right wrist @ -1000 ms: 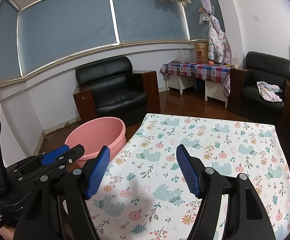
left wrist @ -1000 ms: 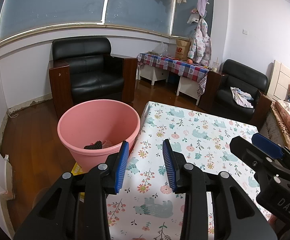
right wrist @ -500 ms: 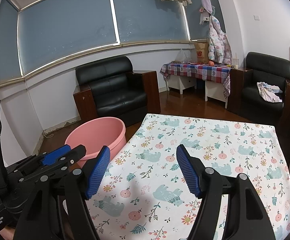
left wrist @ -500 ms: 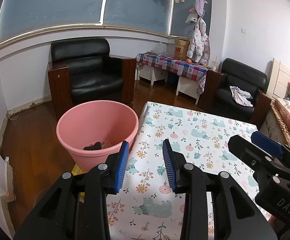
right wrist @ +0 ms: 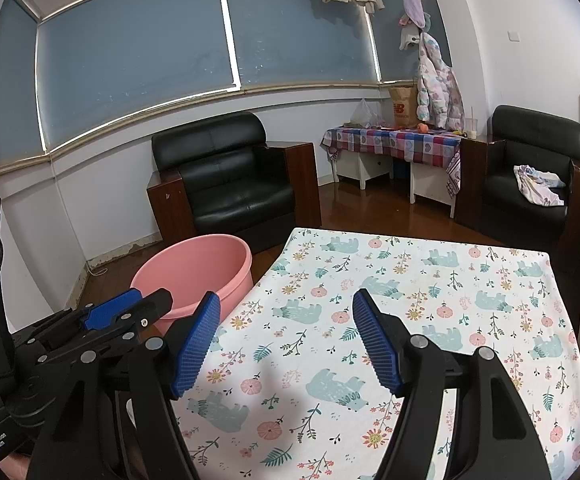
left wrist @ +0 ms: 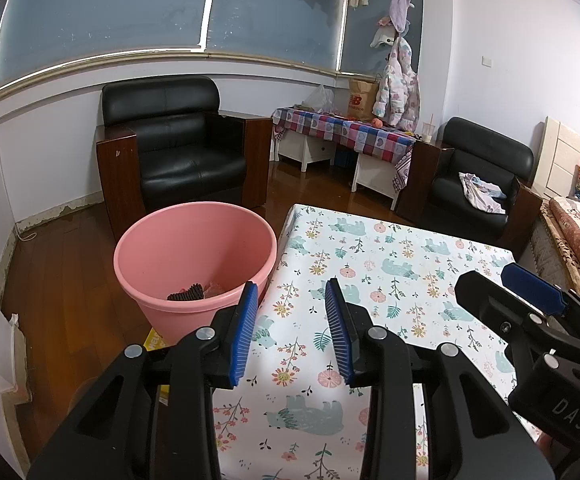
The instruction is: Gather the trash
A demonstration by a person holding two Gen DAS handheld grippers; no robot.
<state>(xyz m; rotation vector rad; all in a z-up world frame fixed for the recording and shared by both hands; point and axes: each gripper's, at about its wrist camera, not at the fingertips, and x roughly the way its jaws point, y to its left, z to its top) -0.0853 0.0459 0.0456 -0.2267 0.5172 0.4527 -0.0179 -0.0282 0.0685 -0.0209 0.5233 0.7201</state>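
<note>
A pink plastic tub (left wrist: 194, 264) stands on the floor by the table's left edge; it also shows in the right wrist view (right wrist: 198, 268). Dark and reddish trash pieces (left wrist: 188, 292) lie at its bottom. My left gripper (left wrist: 291, 328) is open and empty above the table's near left edge, right of the tub. My right gripper (right wrist: 286, 336) is open and empty above the patterned tablecloth (right wrist: 409, 312). No loose trash shows on the cloth. The right gripper's blue pad (left wrist: 529, 290) shows at the right of the left wrist view.
A black armchair (left wrist: 178, 156) stands behind the tub. A second armchair (left wrist: 477, 184) with a cloth on it is at the far right. A checked side table (left wrist: 341, 132) stands against the back wall. Wooden floor (left wrist: 58, 288) surrounds the tub. A yellow item (left wrist: 156, 340) lies under the tub.
Both grippers stay open and almost still. The left wrist view has shifted very slightly.
</note>
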